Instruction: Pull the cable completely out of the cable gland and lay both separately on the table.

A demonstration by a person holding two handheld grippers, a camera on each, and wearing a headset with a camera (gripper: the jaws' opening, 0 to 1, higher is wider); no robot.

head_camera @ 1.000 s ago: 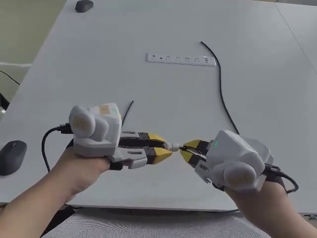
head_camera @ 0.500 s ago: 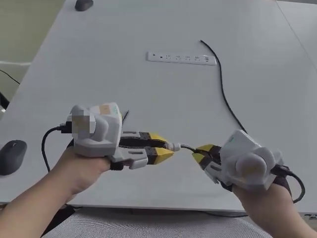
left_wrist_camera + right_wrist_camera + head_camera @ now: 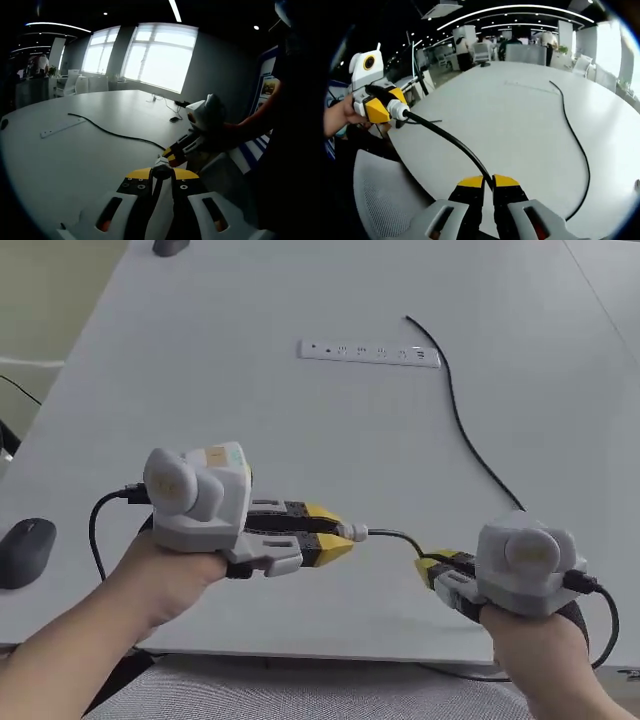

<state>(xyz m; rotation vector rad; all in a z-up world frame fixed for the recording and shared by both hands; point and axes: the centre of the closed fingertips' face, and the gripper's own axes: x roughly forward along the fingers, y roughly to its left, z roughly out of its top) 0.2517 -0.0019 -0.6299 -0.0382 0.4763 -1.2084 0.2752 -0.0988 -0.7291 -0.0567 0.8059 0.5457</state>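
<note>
Cable gland (image 3: 353,533) was clamped in left hand-held gripper (image 3: 343,540), cable (image 3: 398,536) in right hand-held gripper (image 3: 429,565); cable not yet freed, neither laid down.

Left claw (image 3: 161,175): rises from the bottom edge, yellow-tipped jaws closed on the cable gland (image 3: 161,166).
Cable gland: white, upright between the jaw tips.
Right claw (image 3: 173,154): just beyond the gland, yellow tips pointing at it, held by a hand (image 3: 234,134).
Bench (image 3: 75,160): white, wide, running back toward bright windows (image 3: 150,60).
Power strip (image 3: 60,129): flat on the bench, left.
Black cord (image 3: 112,132): curves across the bench toward the right claw.
</note>
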